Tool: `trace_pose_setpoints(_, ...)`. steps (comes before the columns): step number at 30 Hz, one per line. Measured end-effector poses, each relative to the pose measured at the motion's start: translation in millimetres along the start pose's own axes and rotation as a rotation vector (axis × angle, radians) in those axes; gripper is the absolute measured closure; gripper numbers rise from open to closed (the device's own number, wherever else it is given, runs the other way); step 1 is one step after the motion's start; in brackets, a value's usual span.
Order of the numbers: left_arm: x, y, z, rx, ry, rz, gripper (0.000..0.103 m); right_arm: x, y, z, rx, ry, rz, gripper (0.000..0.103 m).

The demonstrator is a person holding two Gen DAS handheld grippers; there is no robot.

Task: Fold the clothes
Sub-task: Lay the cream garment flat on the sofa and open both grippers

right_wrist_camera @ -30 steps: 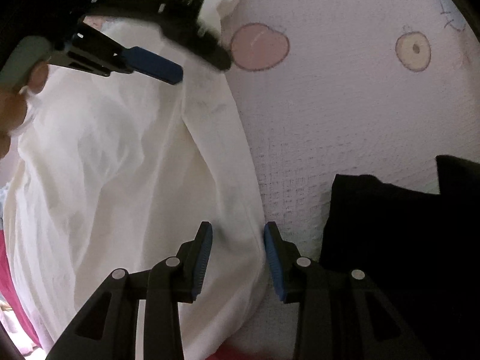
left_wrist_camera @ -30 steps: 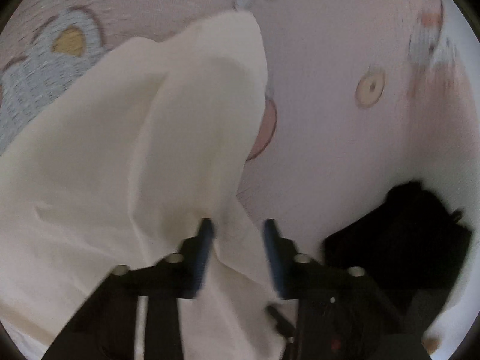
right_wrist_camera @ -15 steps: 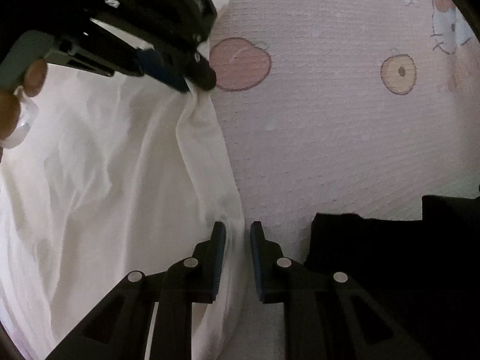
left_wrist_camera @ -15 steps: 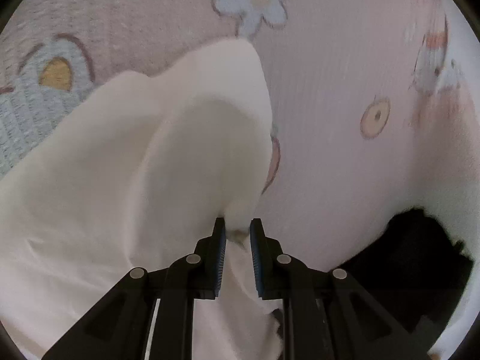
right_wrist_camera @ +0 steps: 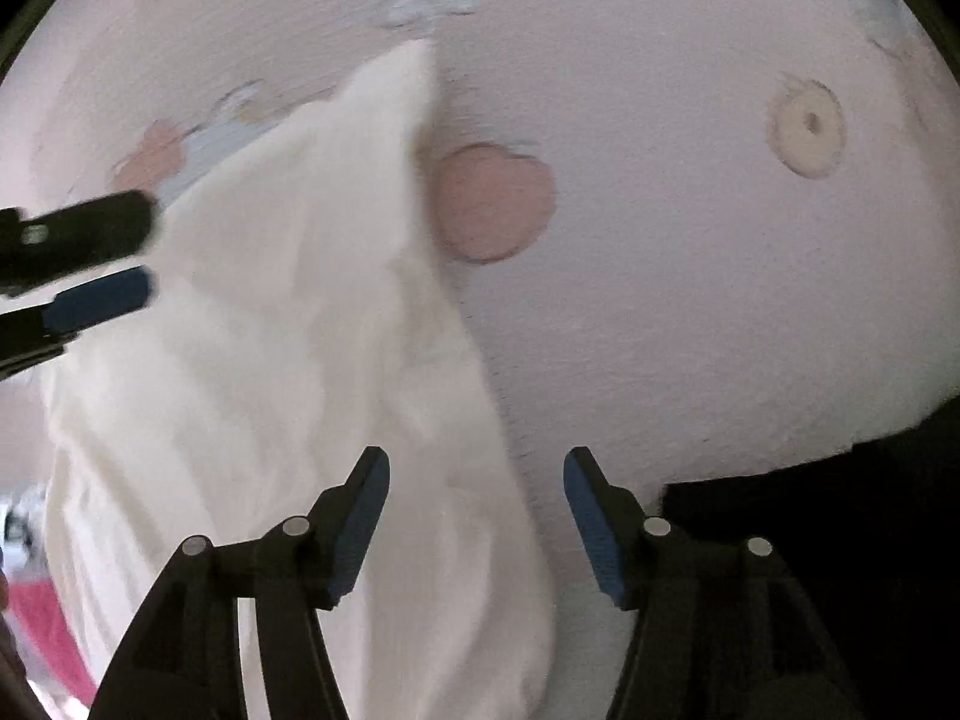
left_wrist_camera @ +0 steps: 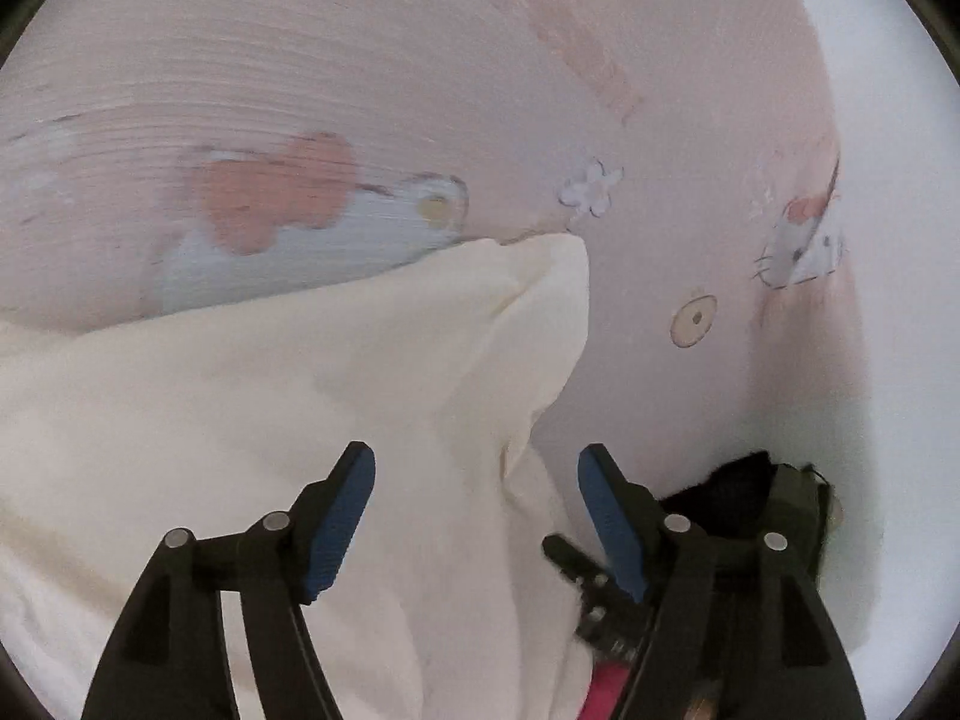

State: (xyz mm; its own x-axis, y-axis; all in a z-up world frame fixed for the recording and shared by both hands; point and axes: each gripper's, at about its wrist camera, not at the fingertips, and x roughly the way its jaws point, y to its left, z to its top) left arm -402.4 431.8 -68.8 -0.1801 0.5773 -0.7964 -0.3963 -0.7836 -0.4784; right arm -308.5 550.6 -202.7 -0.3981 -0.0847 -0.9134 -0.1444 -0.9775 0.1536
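Observation:
A cream garment [left_wrist_camera: 288, 396] lies folded over on the pink printed sheet, its pointed corner reaching toward the top. My left gripper [left_wrist_camera: 477, 510] hovers over its right edge. The jaws are opening, and the cloth lies beneath the gap untouched by the blue pads. In the right wrist view the same cream garment [right_wrist_camera: 300, 330] fills the left half. My right gripper [right_wrist_camera: 477, 510] hangs above its lower right edge, jaws also opening, with nothing pressed between the pads. The left gripper [right_wrist_camera: 141, 255] shows at the left edge of that view, apart from the cloth.
A black garment [right_wrist_camera: 840, 540] lies at the lower right, also seen as the black garment [left_wrist_camera: 741, 480] from the left wrist. The sheet [right_wrist_camera: 690, 270] carries cartoon prints. A strip of bright pink fabric [right_wrist_camera: 42, 612] shows at the lower left.
Half a second ago both grippers were shut on the cream garment's right edge. Both have now let go and risen. The left gripper has swung away to the left.

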Motion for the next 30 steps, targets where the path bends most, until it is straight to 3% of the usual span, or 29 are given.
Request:
trace_pose_setpoints(4, -68, 33, -20, -0.005, -0.021, 0.046, 0.034, -39, 30, -3, -0.109, -0.021, 0.002, 0.037)
trace_pose_setpoints(8, -113, 42, -52, 0.031, -0.036, 0.103, 0.034, -93, 60, -24, -0.12, -0.015, -0.004, 0.037)
trace_pose_setpoints(10, -136, 44, -63, 0.067, -0.048, 0.132, 0.034, -92, 60, -19, -0.079, -0.035, 0.007, 0.037)
trace_pose_setpoints(11, -148, 53, -69, 0.079, -0.053, 0.138, 0.034, -59, 55, 1, -0.054, -0.042, 0.015, 0.036)
trace_pose_setpoints(12, -154, 52, -75, 0.091, -0.05, 0.13, 0.034, -63, 57, -1, -0.025, -0.045, 0.022, 0.036)
trace_pose_setpoints(19, -171, 36, -98, 0.212, -0.035, 0.114, 0.034, -140, 89, -57, 0.083, -0.107, 0.059, 0.036)
trace_pose_setpoints(22, -191, 38, -108, 0.194, -0.052, 0.087, 0.034, -177, 95, -88, 0.132, -0.186, 0.117, 0.035)
trace_pose_setpoints(24, -196, 37, -114, 0.177, -0.073, 0.066, 0.034, -198, 95, -107, 0.16, -0.245, 0.148, 0.029)
trace_pose_setpoints(30, -217, 28, -139, 0.137, -0.149, 0.038, 0.034, -238, 91, -155, 0.213, -0.39, 0.178, 0.027)
